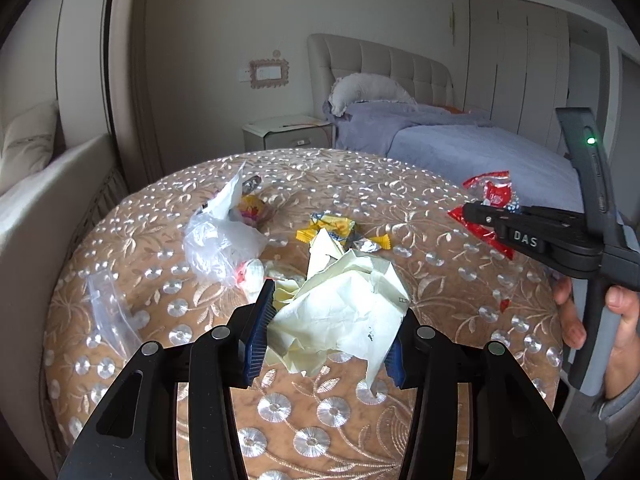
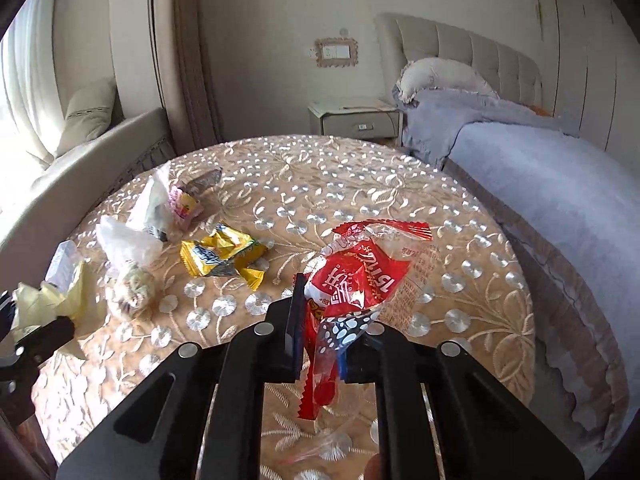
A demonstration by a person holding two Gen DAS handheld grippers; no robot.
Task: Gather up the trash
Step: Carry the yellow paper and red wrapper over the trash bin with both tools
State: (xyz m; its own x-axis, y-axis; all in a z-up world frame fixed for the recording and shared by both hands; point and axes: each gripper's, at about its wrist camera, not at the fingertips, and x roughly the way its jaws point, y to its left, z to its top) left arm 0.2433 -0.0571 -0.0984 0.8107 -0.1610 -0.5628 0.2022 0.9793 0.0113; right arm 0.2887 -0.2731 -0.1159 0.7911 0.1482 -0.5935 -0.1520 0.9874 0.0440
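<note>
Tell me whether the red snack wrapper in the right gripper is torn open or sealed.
Torn open. The red snack wrapper hangs crumpled between the right gripper fingers, its clear part looks empty and a jagged strip dangles below.

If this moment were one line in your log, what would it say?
left gripper: shut on crumpled paper | right gripper: shut on red wrapper | left on table: yellow wrapper, clear bags

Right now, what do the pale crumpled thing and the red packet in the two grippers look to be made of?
The pale yellow crumpled sheet looks like matte paper: sharp creases, no shine. The red snack wrapper looks like glossy plastic film: it reflects light, has clear patches and a zigzag-cut edge.
</note>
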